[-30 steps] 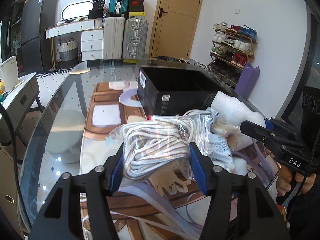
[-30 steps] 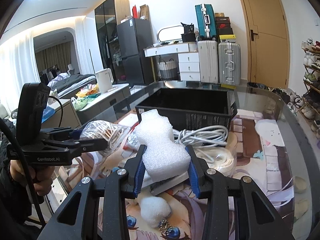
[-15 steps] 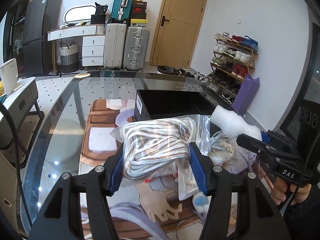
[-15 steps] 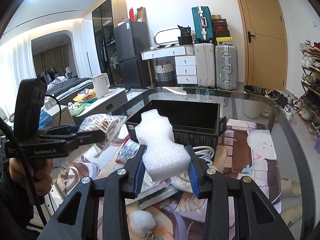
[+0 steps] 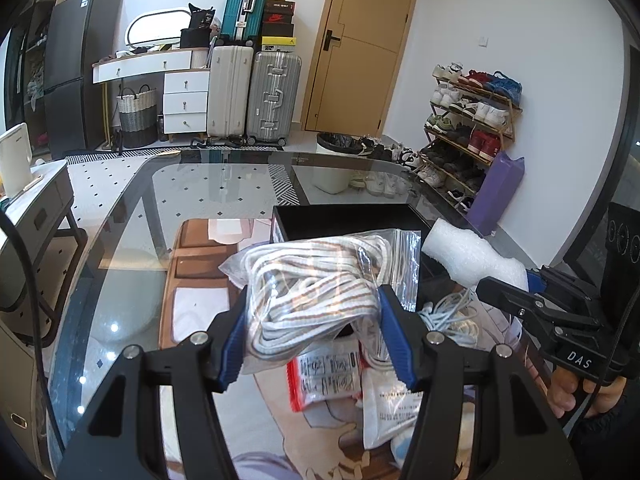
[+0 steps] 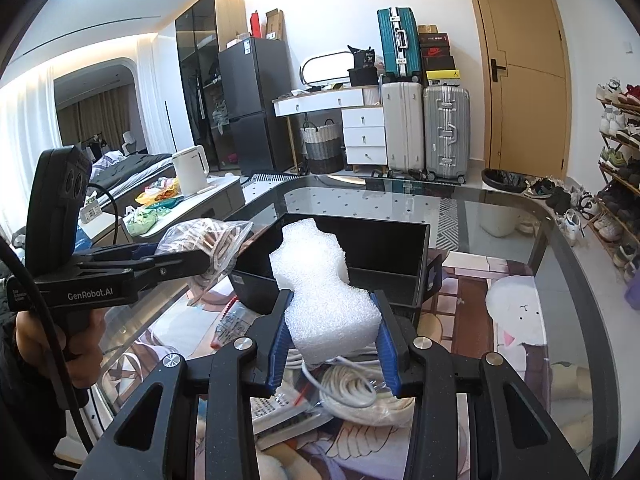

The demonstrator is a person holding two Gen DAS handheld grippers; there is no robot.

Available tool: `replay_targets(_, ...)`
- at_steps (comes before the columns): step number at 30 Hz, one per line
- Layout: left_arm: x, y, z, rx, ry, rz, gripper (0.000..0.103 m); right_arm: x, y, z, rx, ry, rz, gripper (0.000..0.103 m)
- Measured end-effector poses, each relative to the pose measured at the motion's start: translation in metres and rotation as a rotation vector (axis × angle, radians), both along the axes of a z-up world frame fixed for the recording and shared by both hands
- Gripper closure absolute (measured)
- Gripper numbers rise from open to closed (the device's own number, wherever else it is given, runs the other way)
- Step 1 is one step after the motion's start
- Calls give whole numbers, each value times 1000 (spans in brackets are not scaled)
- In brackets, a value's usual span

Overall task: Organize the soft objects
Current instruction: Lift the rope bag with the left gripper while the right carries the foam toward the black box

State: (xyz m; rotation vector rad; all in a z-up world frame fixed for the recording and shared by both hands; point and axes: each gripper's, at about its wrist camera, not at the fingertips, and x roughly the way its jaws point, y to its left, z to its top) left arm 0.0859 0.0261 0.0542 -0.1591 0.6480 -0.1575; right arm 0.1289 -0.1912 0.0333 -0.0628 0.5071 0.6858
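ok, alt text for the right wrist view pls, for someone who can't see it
The right gripper clamps a white foam block in its blue-padded jaws, held above a black bin on a glass table. At left, the left gripper holds a clear bag of striped cord; white cables and packets lie on the table below.

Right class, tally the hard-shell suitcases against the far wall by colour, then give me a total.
Teal hard-shell suitcase: 1
White hard-shell suitcase: 1
Silver hard-shell suitcase: 1
Total: 3
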Motion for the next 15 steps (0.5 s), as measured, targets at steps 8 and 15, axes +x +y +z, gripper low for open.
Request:
replay_targets(8,27,-9,1,23,21,-4,45,21,0,2,0,23,8,64)
replay_targets(15,47,-9,-1,28,34,-3,45,44,2,1,-11,43,15,64)
